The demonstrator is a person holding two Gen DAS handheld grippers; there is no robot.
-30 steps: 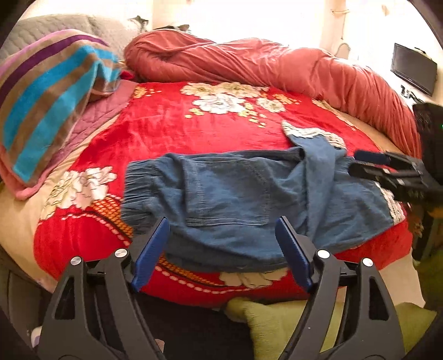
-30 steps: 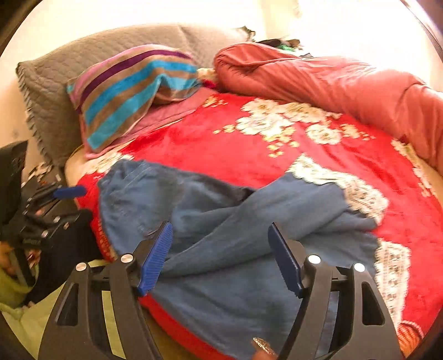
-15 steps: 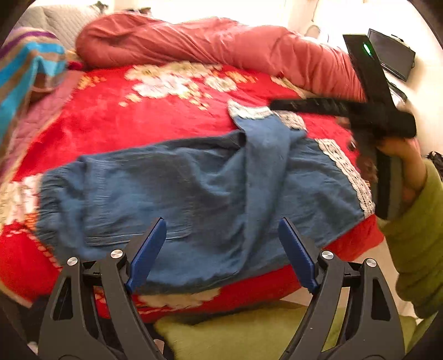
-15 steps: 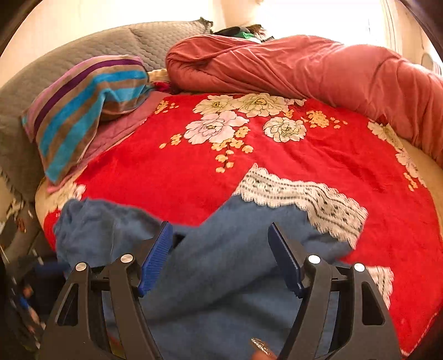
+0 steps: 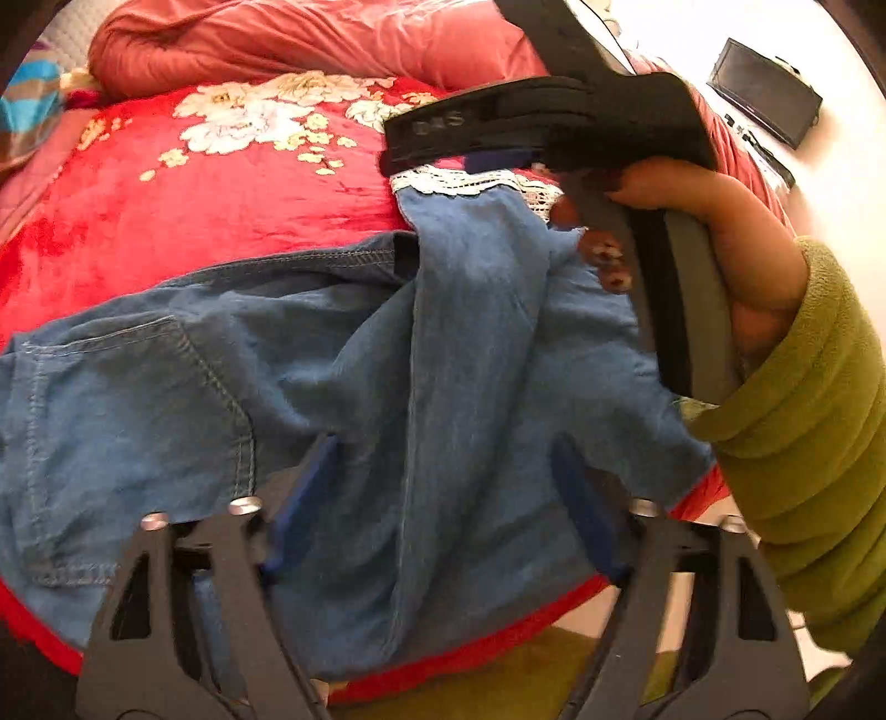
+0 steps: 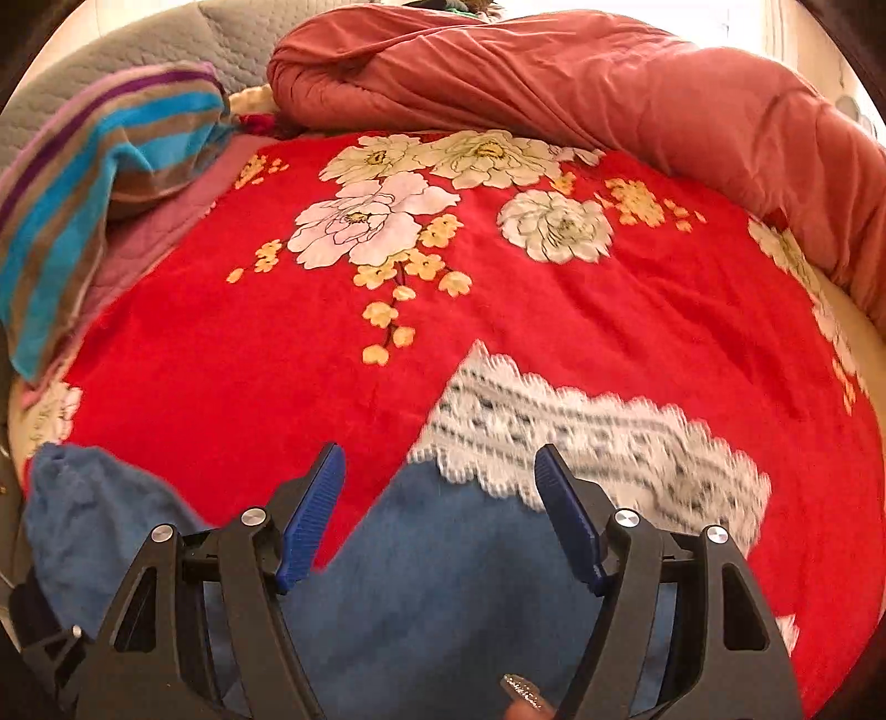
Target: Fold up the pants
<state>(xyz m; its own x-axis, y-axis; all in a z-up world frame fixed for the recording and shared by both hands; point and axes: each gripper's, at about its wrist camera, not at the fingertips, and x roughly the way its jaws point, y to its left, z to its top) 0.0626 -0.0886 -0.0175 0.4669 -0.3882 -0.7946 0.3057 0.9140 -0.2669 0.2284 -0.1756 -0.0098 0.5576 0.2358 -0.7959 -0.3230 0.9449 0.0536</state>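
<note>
Blue denim pants (image 5: 343,360) with white lace cuffs (image 5: 470,180) lie crumpled on a red flowered blanket (image 5: 194,221), one leg folded across the other. My left gripper (image 5: 443,498) is open, low over the near part of the pants. My right gripper (image 6: 440,498) is open, just above the upper leg near its lace cuff (image 6: 587,437). In the left wrist view the right gripper's body (image 5: 542,122) hovers over that cuff, held by a hand in a green sleeve (image 5: 803,415).
A rolled pink duvet (image 6: 609,83) lies along the far side of the bed. A striped pillow (image 6: 83,183) and grey headboard (image 6: 138,50) are at the left. A dark screen (image 5: 767,91) stands at the right.
Both grippers have moved forward and lower over the pants. The right gripper has swung from the bed's edge to the far lace cuff. Both stay open.
</note>
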